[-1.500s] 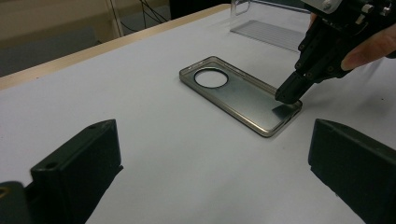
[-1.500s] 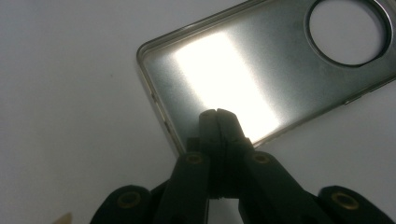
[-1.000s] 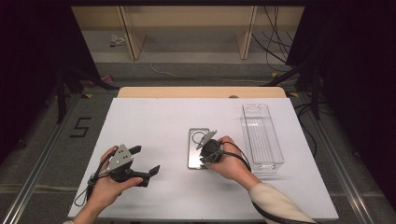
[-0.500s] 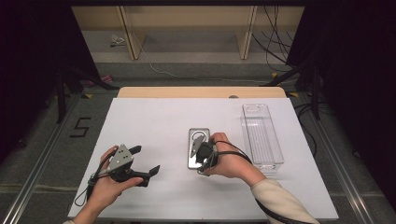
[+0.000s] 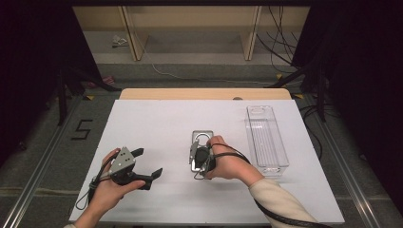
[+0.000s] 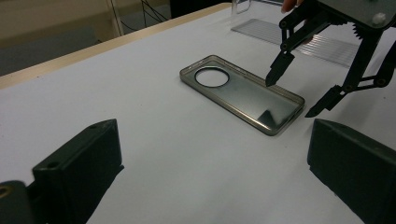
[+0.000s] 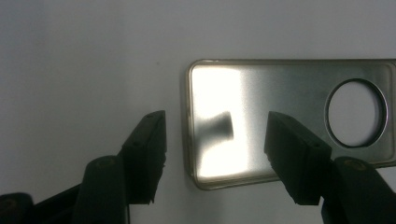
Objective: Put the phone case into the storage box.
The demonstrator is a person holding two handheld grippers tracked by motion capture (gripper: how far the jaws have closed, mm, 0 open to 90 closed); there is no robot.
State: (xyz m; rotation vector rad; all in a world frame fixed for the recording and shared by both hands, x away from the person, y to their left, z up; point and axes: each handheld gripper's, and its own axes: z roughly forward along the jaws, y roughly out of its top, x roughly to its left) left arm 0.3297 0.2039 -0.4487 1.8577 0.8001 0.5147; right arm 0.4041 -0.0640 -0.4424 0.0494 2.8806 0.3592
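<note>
- Clear phone case (image 5: pixel 201 148) lying flat, open side up, near the middle of the white table (image 5: pixel 157 123).
- Long axis running away from the person; round camera hole at the far end.
- Right gripper (image 5: pixel 198 164) poised over the near end, jaws just opened, straddling the short edge without pressing.
- Left gripper (image 5: pixel 148 164) released, well apart to the left.
- Clear tray (image 5: pixel 266 137) to the right.

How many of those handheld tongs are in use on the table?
2. The left tongs rest open near the table's front left; the right tongs hover open over the near end of the phone case mid-table.
</note>
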